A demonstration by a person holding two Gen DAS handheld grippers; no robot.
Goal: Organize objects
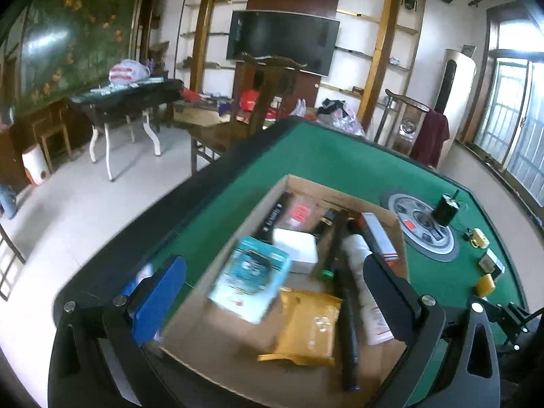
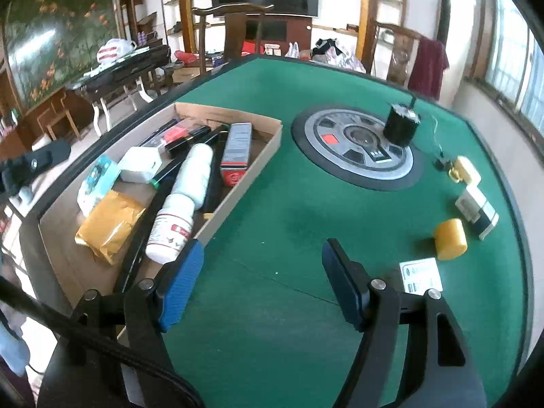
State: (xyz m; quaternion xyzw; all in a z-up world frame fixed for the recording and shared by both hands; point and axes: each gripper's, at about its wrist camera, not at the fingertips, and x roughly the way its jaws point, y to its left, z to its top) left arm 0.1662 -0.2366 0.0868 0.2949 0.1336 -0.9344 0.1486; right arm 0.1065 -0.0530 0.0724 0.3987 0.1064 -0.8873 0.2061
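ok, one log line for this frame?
left gripper: jaws open, empty, over cardboard box | right gripper: jaws open, empty, over green felt table

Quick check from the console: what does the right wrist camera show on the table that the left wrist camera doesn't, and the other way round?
Only the right wrist view shows the white barcode card on the felt by the right gripper, which is open and empty.

Only the left wrist view shows the left gripper from behind, open and empty above the cardboard box.

Both show the box's contents, such as the white bottle and the yellow pouch, plus the yellow cylinder and the black motor.
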